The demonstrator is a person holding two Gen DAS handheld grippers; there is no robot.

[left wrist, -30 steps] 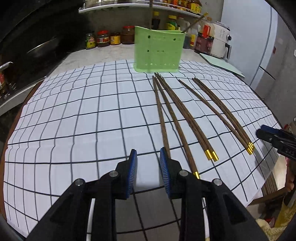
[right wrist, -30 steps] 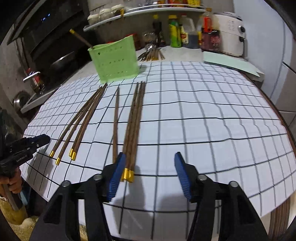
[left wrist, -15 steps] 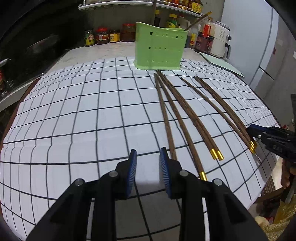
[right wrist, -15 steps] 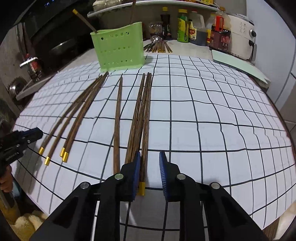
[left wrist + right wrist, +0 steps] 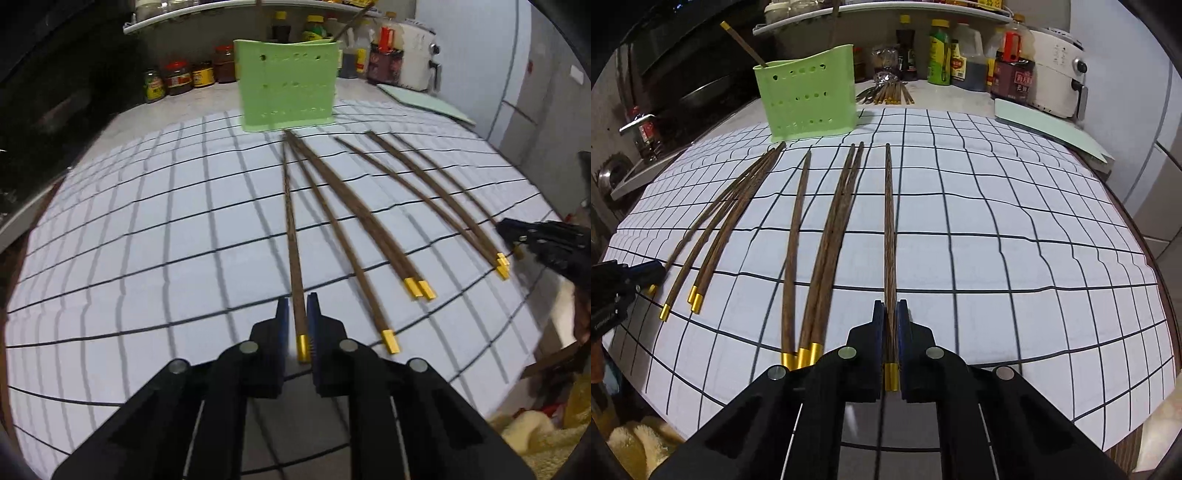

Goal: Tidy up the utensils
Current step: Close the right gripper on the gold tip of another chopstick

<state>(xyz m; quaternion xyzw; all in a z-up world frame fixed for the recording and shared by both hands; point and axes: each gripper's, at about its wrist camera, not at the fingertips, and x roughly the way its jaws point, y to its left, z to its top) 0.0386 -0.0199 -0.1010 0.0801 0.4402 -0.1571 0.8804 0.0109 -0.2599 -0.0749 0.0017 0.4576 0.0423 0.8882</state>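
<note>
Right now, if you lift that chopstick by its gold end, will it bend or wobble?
It probably won't bend: the chopstick looks like straight, stiff wood. It may droop or swing, since the right tool grips only near the gold end. The smooth gold cap could be slippery.

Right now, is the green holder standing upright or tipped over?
Upright. The green holder stands on its base at the far edge of the grid mat, open top up, with a chopstick leaning out of it.

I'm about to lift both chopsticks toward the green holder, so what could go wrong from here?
1. Each tool, left tool and right tool, pinches its chopstick near the gold end, so the long tip may droop or swing.
2. The green holder already holds a leaning chopstick that could block entry.
</note>
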